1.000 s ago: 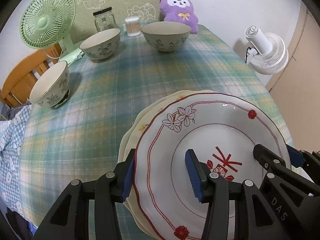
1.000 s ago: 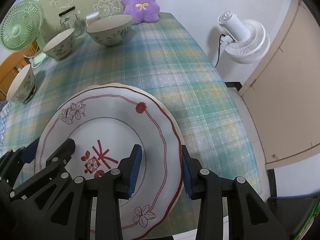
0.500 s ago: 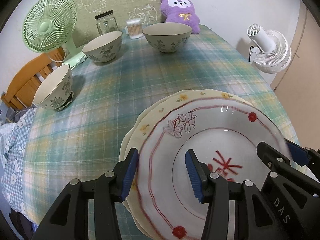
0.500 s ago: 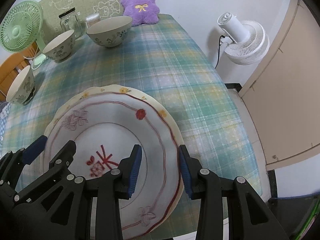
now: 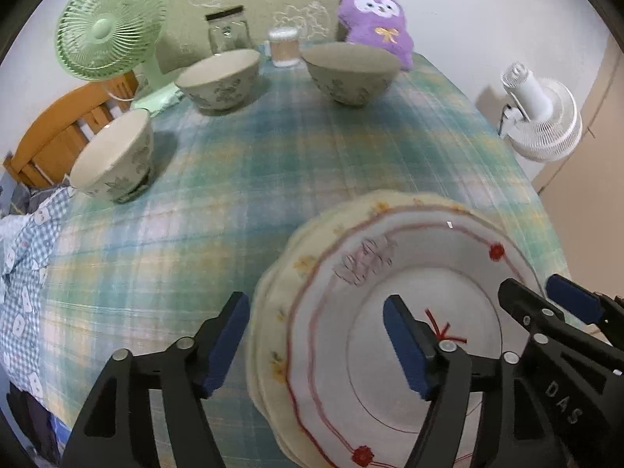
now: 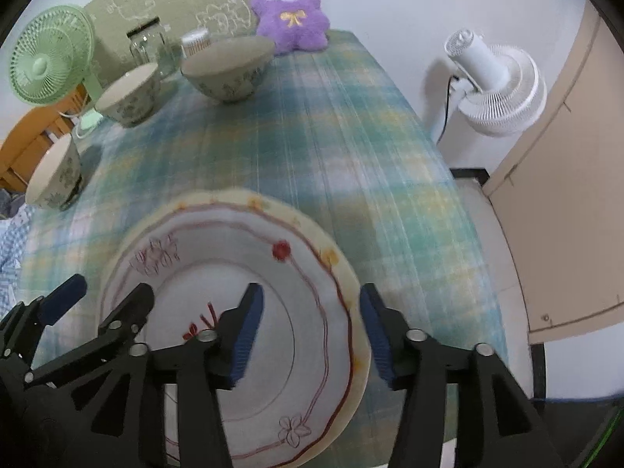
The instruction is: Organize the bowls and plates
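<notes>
A white plate with red trim (image 5: 390, 312) (image 6: 218, 273) lies on a cream plate with yellow flowers (image 5: 273, 304) (image 6: 343, 273) at the near edge of the plaid table. My left gripper (image 5: 316, 335) is open, its jaws straddling the stack's left rim without touching. My right gripper (image 6: 312, 331) is open astride the stack's right rim. Three floral bowls stand apart: one at the left (image 5: 113, 163) (image 6: 54, 179), one at the back left (image 5: 218, 78) (image 6: 128, 93), a larger one at the back centre (image 5: 351, 74) (image 6: 226, 70).
A green fan (image 5: 109, 23), a glass jar (image 5: 228, 33), a cotton-swab tub (image 5: 284, 46) and a purple plush (image 5: 374, 15) line the back of the table (image 5: 273, 163). A white fan (image 6: 495, 89) stands beyond the right edge. A wooden chair (image 5: 54, 136) is at the left.
Both grippers have opened wider and let go of the red-trimmed plate, which now rests on the cream plate. Both have pulled back a little.
</notes>
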A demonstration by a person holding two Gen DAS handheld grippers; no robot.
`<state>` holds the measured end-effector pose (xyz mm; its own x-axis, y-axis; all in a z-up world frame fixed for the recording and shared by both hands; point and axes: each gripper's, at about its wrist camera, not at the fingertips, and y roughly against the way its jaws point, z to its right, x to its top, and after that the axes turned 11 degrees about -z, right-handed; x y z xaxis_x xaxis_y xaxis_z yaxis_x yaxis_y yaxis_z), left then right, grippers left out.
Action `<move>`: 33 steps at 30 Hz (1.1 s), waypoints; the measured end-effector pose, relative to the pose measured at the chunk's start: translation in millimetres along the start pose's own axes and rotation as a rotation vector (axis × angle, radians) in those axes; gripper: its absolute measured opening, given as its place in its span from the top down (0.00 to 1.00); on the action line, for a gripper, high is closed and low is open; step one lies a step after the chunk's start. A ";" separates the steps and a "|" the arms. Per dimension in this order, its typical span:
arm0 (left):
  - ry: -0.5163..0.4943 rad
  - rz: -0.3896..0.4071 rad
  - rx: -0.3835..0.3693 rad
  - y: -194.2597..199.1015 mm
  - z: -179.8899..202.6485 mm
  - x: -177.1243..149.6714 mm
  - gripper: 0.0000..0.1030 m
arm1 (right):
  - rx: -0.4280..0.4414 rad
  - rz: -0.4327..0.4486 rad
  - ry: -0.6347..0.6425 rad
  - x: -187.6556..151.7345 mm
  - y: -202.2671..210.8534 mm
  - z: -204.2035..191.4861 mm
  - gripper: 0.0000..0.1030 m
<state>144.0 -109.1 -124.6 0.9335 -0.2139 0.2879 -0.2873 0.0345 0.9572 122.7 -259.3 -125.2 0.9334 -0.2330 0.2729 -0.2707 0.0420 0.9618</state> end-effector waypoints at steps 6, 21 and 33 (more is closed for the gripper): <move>0.061 0.053 0.047 25.8 -15.1 18.8 0.15 | 0.069 0.050 0.043 27.3 21.1 -6.8 0.38; 0.190 0.124 0.080 56.3 -76.6 49.5 0.11 | 0.132 0.120 0.101 72.0 55.8 -68.9 0.38; 0.182 0.150 0.129 49.7 -168.9 73.8 0.12 | 0.177 0.169 0.069 94.5 53.7 -173.9 0.37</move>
<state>234.9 41.7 -50.9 0.8985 -0.0362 0.4375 -0.4390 -0.0748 0.8954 237.3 -110.1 -43.7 0.8835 -0.1705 0.4364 -0.4558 -0.0976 0.8847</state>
